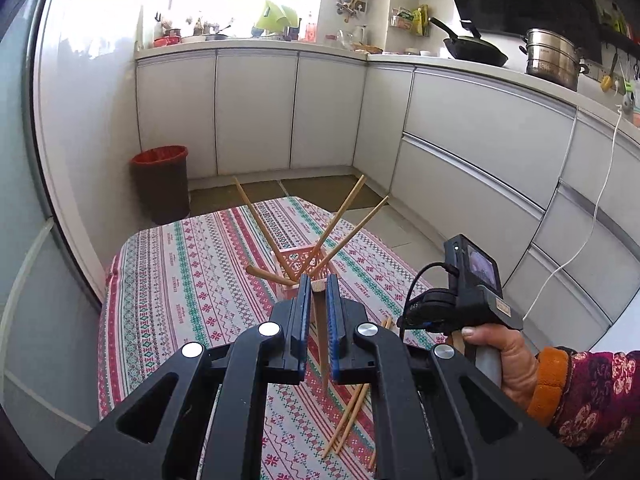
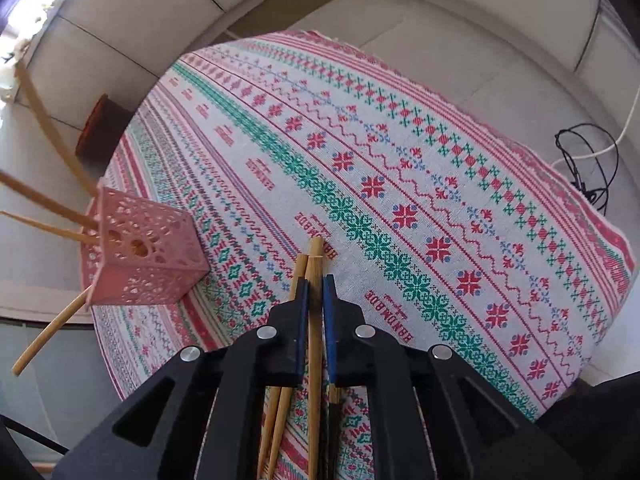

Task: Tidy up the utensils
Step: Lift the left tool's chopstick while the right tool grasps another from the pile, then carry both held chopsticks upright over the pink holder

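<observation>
My left gripper (image 1: 319,285) is shut on one wooden chopstick (image 1: 322,340), which hangs down between the blue pads just short of the pink perforated holder (image 1: 301,266). Several chopsticks lean out of that holder. A few loose chopsticks (image 1: 352,420) lie on the patterned tablecloth (image 1: 180,280). My right gripper (image 2: 316,286) points down at the cloth, shut on a chopstick (image 2: 315,344). Two more chopsticks (image 2: 297,280) lie beside its left pad. The holder (image 2: 144,256) is off to the left there, tipped in the fisheye view.
A person's hand (image 1: 508,360) holds the right tool at the table's right side. A dark bin with a red rim (image 1: 162,184) stands on the floor beyond the table. White cabinets ring the room, with a wok (image 1: 476,50) and a steel pot (image 1: 554,60) on the counter. Cables (image 2: 588,160) lie past the table's far edge.
</observation>
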The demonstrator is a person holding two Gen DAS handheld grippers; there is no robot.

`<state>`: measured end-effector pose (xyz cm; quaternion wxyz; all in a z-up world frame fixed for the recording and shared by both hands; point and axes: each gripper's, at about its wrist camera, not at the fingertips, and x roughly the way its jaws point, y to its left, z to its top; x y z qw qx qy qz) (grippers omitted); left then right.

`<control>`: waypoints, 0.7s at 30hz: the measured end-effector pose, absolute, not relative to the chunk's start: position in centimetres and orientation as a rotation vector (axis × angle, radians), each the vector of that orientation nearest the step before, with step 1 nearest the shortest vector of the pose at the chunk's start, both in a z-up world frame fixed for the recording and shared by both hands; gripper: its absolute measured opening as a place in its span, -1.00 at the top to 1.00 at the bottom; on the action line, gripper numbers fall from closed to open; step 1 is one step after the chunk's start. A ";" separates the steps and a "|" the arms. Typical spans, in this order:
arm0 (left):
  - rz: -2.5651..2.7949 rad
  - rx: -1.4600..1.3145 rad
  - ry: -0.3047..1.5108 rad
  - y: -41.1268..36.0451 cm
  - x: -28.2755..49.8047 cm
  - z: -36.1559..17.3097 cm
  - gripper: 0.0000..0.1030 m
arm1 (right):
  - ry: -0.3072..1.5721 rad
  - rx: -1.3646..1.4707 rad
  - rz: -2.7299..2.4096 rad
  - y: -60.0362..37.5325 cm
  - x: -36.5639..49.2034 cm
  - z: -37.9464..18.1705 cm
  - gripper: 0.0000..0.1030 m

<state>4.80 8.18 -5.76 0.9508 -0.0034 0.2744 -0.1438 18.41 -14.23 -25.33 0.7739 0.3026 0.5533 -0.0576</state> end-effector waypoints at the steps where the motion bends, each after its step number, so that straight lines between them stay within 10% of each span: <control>1: -0.294 -0.021 0.554 8.2 4.5 -5.5 0.85 | 1.177 0.649 -0.105 -14.4 17.8 -24.3 0.85; 13: -0.262 -0.169 0.614 9.2 4.2 -3.7 0.85 | 0.868 0.521 0.081 -16.5 10.2 -11.8 0.85; 21: 0.044 -0.741 1.242 17.9 8.4 -17.1 0.34 | 0.794 0.518 0.152 -17.4 8.2 -9.8 0.85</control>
